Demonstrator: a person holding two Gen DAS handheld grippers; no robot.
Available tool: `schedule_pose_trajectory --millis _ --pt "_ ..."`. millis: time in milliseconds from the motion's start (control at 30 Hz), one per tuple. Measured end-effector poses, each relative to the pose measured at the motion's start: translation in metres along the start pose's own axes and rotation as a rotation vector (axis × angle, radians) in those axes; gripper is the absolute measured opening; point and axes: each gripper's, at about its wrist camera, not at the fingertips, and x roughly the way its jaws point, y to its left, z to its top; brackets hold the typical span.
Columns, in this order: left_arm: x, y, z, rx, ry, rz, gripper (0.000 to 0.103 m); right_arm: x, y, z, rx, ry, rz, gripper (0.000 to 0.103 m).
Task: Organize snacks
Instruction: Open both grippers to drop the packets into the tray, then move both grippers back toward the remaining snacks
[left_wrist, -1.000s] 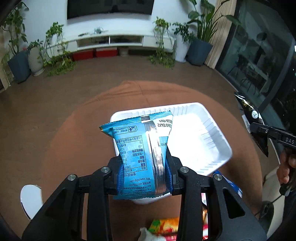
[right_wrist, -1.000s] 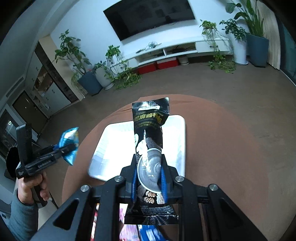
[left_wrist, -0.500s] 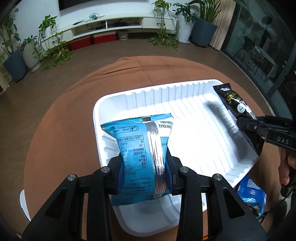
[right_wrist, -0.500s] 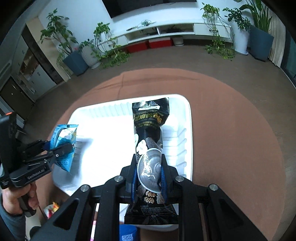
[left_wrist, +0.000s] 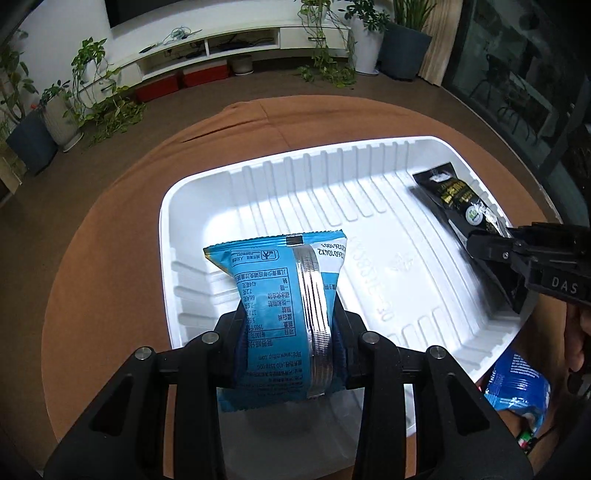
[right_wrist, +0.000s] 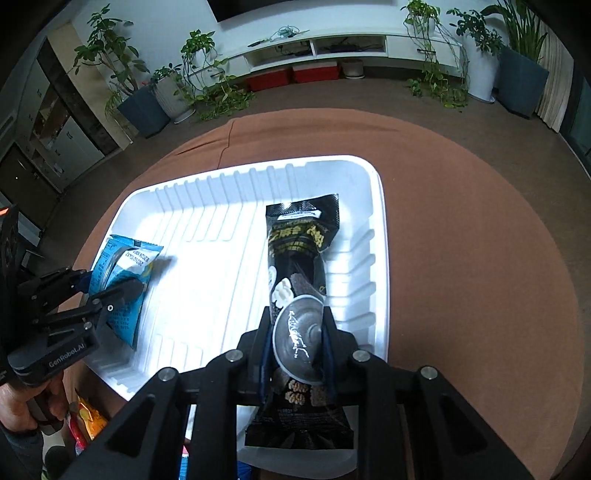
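Left tool (left_wrist: 286, 334): clamped on blue snack packet (left_wrist: 280, 295) | Right tool (right_wrist: 297, 341): clamped on black snack bar (right_wrist: 299, 258) | Both over white tray (left_wrist: 332, 192) on bench (right_wrist: 461, 240)

Blue snack packet (left_wrist: 284, 317): sealed, printed back facing the left wrist camera, upright at lower centre of frame, over the white ribbed tray (left_wrist: 369, 192); black snack packet (right_wrist: 299, 266): long, sealed, lengthwise along the tray's right side, centre of right wrist frame.
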Motion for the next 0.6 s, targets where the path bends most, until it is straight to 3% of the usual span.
schedule_pose_trajectory --millis 167,200,233,333,467,600 --pt "-0.011 0.006 0.0 -0.012 -0.028 0.007 0.038 -0.009 0.002 0.001 0.001 -0.023 0.002 0.032" --pt "-0.016 0.007 -0.001 -0.015 -0.037 0.01 0.042 -0.011 0.002 0.002 0.003 -0.026 0.012 0.039" --pt "-0.022 0.008 -0.001 -0.017 -0.049 0.015 0.043 -0.016 0.003 0.001 0.007 -0.034 0.013 0.052" --pt "-0.045 0.014 -0.001 -0.022 -0.102 0.03 0.049 -0.037 0.005 0.001 0.011 -0.082 0.028 0.072" --pt "-0.096 0.025 -0.011 -0.039 -0.232 0.048 0.078 -0.076 0.006 -0.001 0.02 -0.157 0.05 0.078" --pt "-0.142 0.035 -0.035 -0.082 -0.309 -0.007 0.1 -0.135 0.0 -0.017 0.039 -0.299 0.1 0.089"
